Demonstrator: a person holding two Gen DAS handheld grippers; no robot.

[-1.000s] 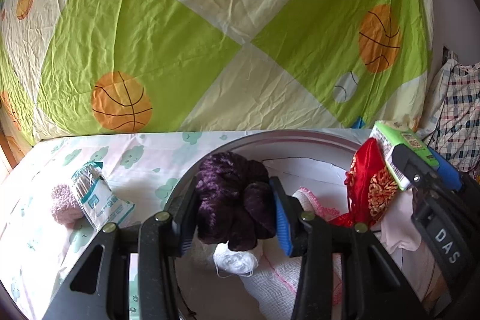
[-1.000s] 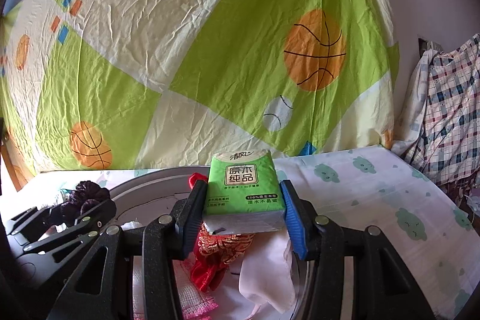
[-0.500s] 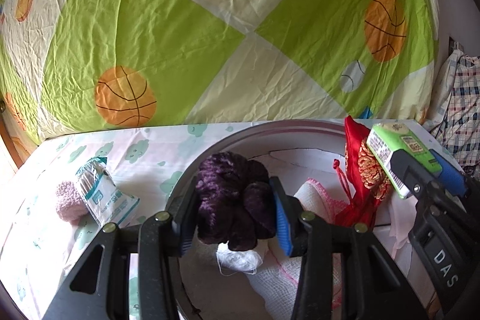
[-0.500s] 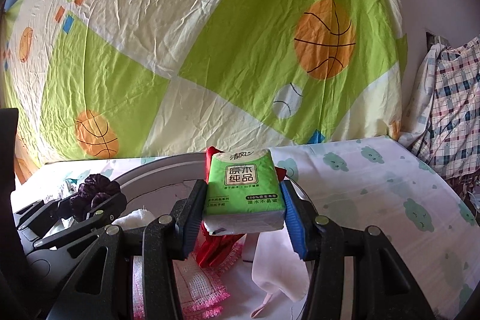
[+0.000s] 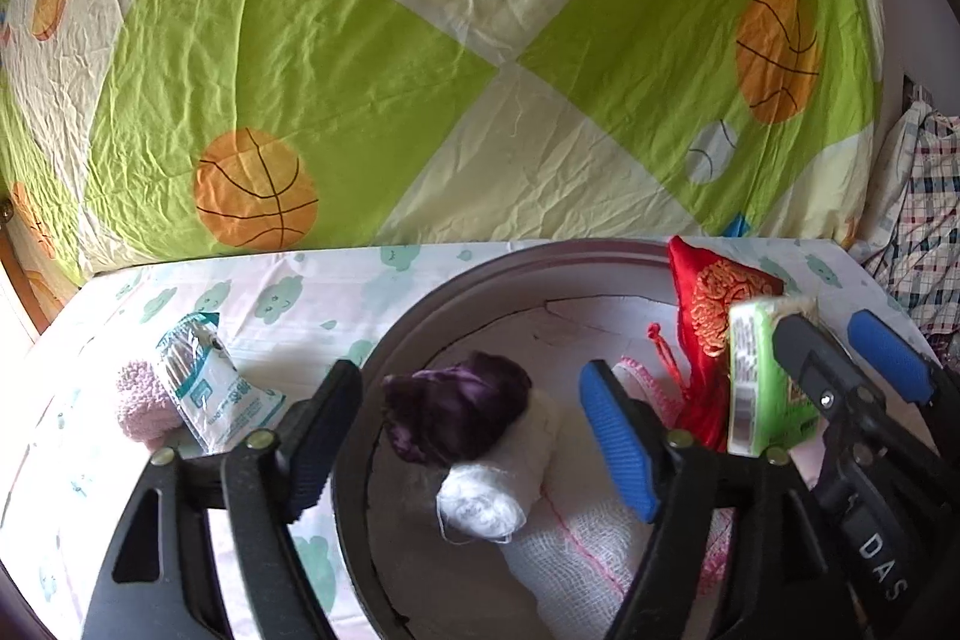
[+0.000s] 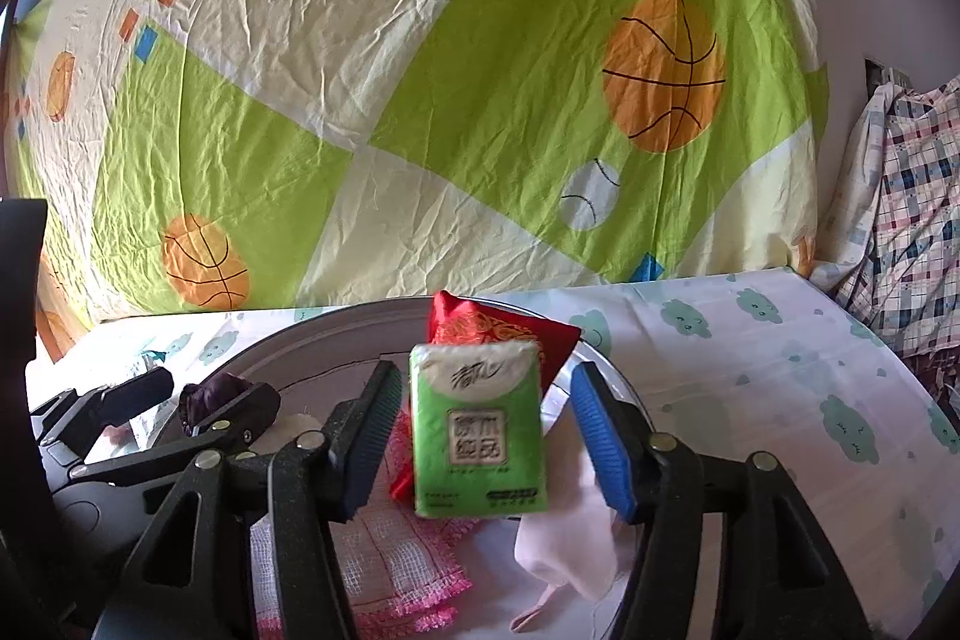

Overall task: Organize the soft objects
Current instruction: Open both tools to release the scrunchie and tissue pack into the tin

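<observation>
The left claw (image 5: 474,436) is released, its two fingers spread wide over the round basin (image 5: 480,274) with nothing between them. Below the gap lies the purple scrunchie (image 5: 456,412), a dark, glossy, gathered velvet bundle resting on a rolled white gauze cloth (image 5: 486,502) inside the basin, at about 9 o'clock of the basin's interior. Loose threads trail from the end of the roll. Under it spreads a white open-weave cloth with pink stitched edging (image 5: 582,544).

The right claw (image 6: 480,442) is also released: the green tissue pack (image 6: 477,430) sits in the gap between the spread fingers, apart from both pads and slightly blurred, so whether it rests on the pile below cannot be told. The pack is a soft plastic-wrapped rectangle, green with a white curved top panel and printed characters on its face. Directly behind it, at 12 o'clock, stands a red embroidered pouch (image 6: 510,334) with orange-gold stitching and a red tassel cord, leaning against the basin's far rim. At 5 o'clock of the pack a pale pink cloth (image 6: 570,544) drapes over the basin's edge.

Outside the basin, at 9 o'clock, a fluffy pink item (image 5: 144,406) touches a clear plastic packet with teal print (image 5: 210,388) on the cloud-printed sheet (image 5: 300,292).
</observation>
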